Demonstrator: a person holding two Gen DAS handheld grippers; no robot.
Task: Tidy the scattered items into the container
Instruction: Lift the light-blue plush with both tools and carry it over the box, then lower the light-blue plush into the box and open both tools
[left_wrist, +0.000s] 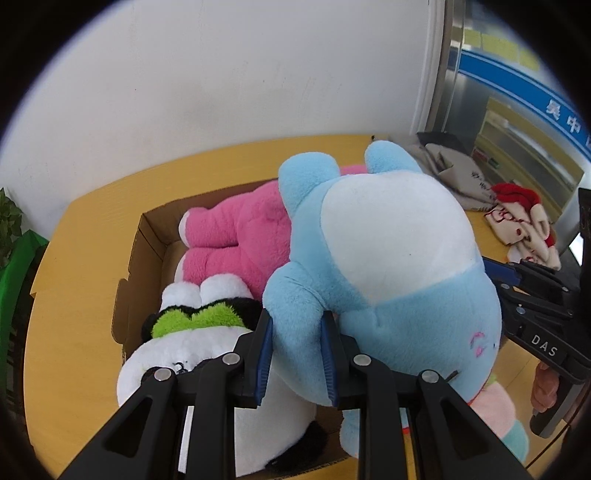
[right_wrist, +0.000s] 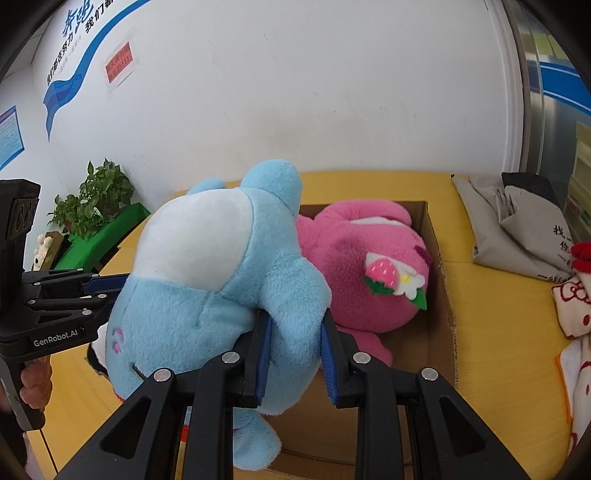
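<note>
Yellow counter (right_wrist: 491, 314) against white wall. Blue plush (left_wrist: 388, 258) (white belly, pink stitched marks) held over cardboard box (left_wrist: 147, 243), atop pink plush (right_wrist: 354, 266) and panda plush (left_wrist: 192, 332). Left claw (left_wrist: 295, 354) and right claw (right_wrist: 295, 350) each pinch a blue limb

Readable lettering on the two handheld grippers

We read "DAS" on the right gripper (left_wrist: 496, 273) and "GenRobot.AI" on the left gripper (right_wrist: 110, 282) (wall signs stay illegible).
</note>
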